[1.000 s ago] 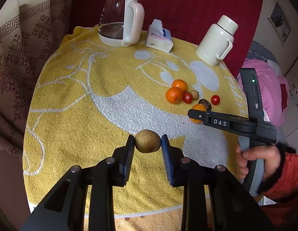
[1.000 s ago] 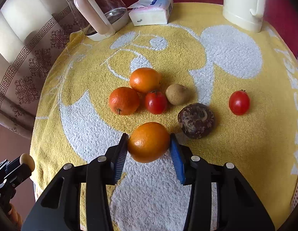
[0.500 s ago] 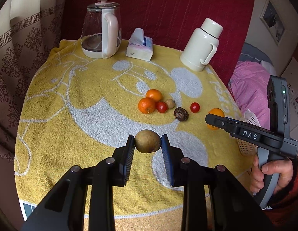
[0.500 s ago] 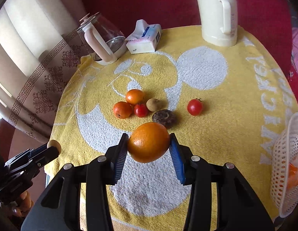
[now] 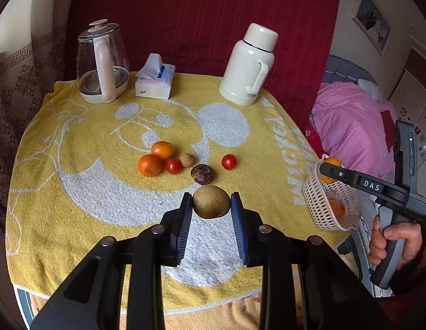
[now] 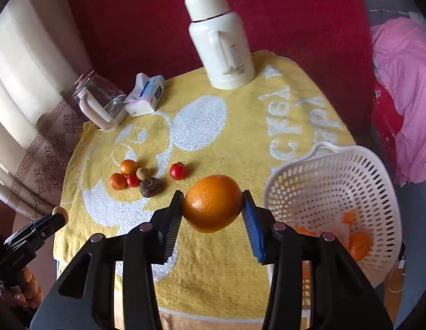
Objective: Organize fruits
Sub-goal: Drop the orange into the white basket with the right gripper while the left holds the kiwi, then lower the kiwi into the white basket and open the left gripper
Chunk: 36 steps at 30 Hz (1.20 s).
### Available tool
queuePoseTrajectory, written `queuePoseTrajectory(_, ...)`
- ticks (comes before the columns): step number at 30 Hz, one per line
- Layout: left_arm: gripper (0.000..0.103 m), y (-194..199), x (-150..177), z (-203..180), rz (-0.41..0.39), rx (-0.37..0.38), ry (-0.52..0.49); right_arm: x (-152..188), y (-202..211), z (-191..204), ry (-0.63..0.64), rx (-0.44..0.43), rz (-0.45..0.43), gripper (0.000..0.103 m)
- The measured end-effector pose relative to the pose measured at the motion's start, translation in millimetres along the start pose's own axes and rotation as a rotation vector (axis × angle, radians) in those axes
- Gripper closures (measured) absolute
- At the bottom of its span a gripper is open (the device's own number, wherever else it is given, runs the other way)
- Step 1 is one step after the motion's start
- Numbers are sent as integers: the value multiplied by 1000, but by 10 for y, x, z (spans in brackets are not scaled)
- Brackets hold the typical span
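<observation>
We get soft, even daylight in both views, brightest on the pale curtain at upper left of the right wrist frame. Shadows under the fruit on the yellow towel stay faint and short. We see a small sheen on the held orange. Fisheye bending curves the table rim, dark vignette fills every corner, and the white basket at right looks slightly smeared.

Right view: the basket hides its contents behind mesh; only orange blurs show, kind unclear, and the right tongs cover its near rim. The bottom edge cuts the desk's near edge.
</observation>
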<state>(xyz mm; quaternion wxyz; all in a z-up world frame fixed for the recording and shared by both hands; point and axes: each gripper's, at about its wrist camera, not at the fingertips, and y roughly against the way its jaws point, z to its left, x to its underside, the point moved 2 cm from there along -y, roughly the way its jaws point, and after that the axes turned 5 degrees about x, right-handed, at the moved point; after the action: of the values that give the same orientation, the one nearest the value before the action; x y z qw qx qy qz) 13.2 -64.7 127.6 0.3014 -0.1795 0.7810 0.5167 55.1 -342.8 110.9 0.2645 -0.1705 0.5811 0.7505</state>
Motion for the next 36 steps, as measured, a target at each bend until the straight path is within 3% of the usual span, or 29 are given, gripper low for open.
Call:
queuePoseTrajectory(10, 74, -51, -45, -475, -20, 6, -34, -51, -40, -619, -67, 29, 17, 58)
queuePoseTrajectory(14, 74, -80, -56, -606, -24, 6, -43, -58, 42, -751, -73, 23, -5, 47)
queuePoseTrajectory(20, 74, -160, -68, -853, -22, 21, -67, -60, 208, -962, -102, 19, -41, 47)
queuePoseTrajectory(36, 74, -653, -143, -1839, 35, 163, -232, 67, 660, -1525, -182, 44, -104, 47)
